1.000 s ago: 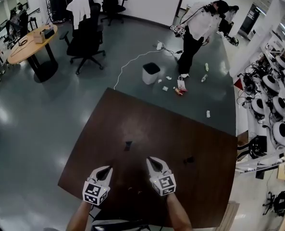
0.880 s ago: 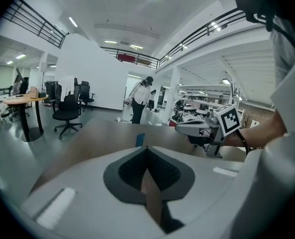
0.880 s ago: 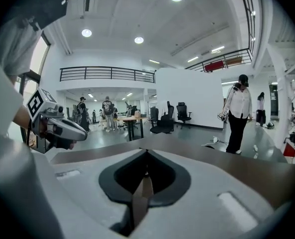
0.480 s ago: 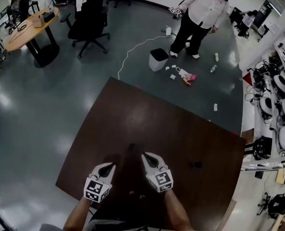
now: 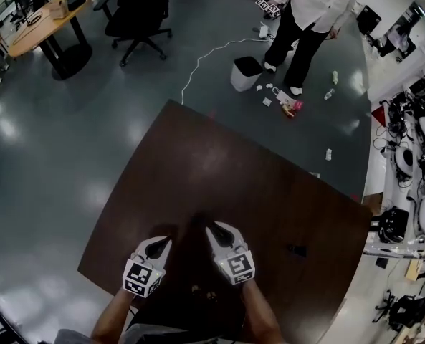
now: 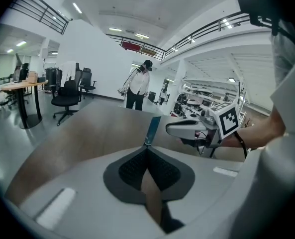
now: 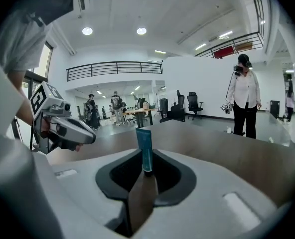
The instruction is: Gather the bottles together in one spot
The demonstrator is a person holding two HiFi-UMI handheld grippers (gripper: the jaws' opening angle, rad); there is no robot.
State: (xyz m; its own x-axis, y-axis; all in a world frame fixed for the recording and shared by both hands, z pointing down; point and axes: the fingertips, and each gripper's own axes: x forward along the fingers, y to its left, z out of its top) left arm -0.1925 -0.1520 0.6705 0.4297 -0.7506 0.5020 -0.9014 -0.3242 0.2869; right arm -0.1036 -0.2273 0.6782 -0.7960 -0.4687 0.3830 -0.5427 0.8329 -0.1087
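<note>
A wide brown bench [image 5: 269, 192] fills the middle of the head view, and beyond its far edge a person [image 5: 309, 13] in a white top stands on the grey floor by a white bin [image 5: 246, 73]. Both tools hover low over the bench's near side, close beside each other. The left tool [image 5: 162, 244] has its jaws together at the tips, with nothing between them. The right tool [image 5: 218, 229] has just been opening: its jaws stand slightly apart. A teal tube [image 7: 145, 148] stands upright just beyond their tips, unclamped. A small dark object [image 5: 296, 250] lies well off to the right
</note>
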